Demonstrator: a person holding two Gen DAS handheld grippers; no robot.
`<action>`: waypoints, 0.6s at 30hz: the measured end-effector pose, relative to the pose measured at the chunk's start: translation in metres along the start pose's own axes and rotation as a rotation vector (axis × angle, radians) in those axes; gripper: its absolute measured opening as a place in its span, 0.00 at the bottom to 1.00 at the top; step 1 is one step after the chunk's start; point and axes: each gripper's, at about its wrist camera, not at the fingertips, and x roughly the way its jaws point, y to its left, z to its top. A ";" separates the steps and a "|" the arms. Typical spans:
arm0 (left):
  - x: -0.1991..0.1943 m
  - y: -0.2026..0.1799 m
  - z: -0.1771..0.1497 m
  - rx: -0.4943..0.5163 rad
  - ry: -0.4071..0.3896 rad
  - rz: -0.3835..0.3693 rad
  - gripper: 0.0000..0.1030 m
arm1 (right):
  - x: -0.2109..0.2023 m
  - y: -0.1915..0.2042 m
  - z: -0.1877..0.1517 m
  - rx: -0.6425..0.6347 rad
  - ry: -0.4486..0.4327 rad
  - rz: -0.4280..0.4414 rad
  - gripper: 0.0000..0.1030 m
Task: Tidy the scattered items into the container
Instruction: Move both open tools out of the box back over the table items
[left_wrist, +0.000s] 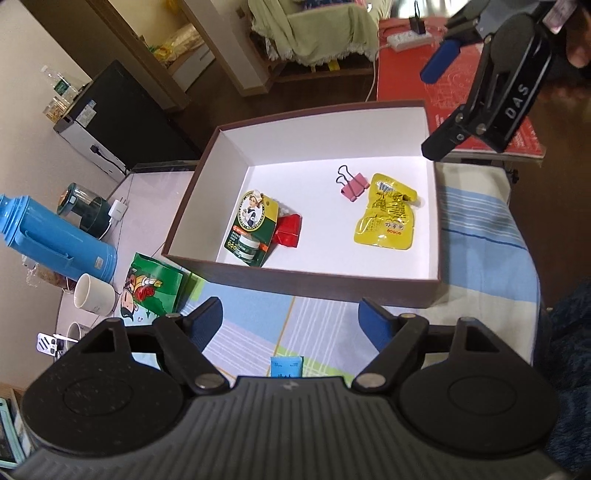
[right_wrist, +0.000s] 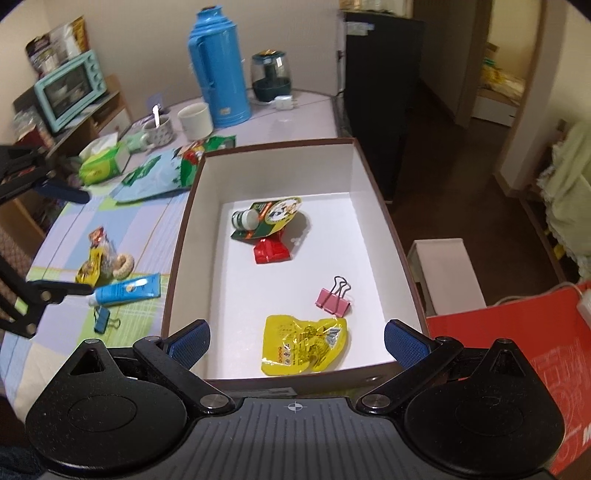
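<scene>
Both tongs, left and right, gape empty; we risk nudging the blue tube off the counter's near edge beside the box.

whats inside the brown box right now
On the brown cardboard box's white floor: a yellow foil pouch, pink binder clip, red foil packet and a green carded jar pack partly covering the red packet.

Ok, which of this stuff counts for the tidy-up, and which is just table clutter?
Job: box, holding yellow pouch, pink clip, red packet, green card pack; still out: blue tube, blue clip, snack packet.

Clutter: thermos, mug, tissue pack.
</scene>
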 end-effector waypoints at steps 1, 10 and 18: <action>-0.005 0.002 -0.007 -0.011 -0.010 0.000 0.78 | -0.002 0.002 -0.002 0.014 -0.012 -0.002 1.00; -0.039 0.021 -0.088 -0.163 -0.016 0.059 0.79 | -0.017 0.016 -0.016 0.178 -0.103 0.040 1.00; -0.059 0.037 -0.158 -0.375 0.004 0.094 0.79 | -0.018 0.054 -0.014 0.172 -0.156 0.106 1.00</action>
